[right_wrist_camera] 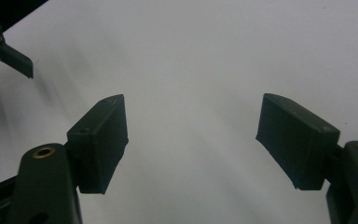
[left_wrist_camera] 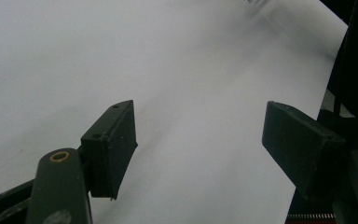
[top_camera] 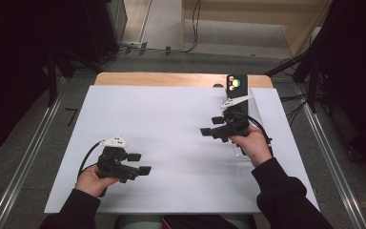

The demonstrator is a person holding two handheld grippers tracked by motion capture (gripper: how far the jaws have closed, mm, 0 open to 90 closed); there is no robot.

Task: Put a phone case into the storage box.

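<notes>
Matt white sheet (top_camera: 171,124) over pale wood table (top_camera: 171,78) — matt black jaws.

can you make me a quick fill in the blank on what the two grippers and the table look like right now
1. Both the left gripper and the right gripper have their jaws ____.
2. The table is covered by a plain ____ sheet.
3. A small black device with coloured dots stands at the far edge, just beyond the ____ gripper.
4. Between its jaws, each gripper holds ____.

Missing words: open; white; right; nothing
</notes>
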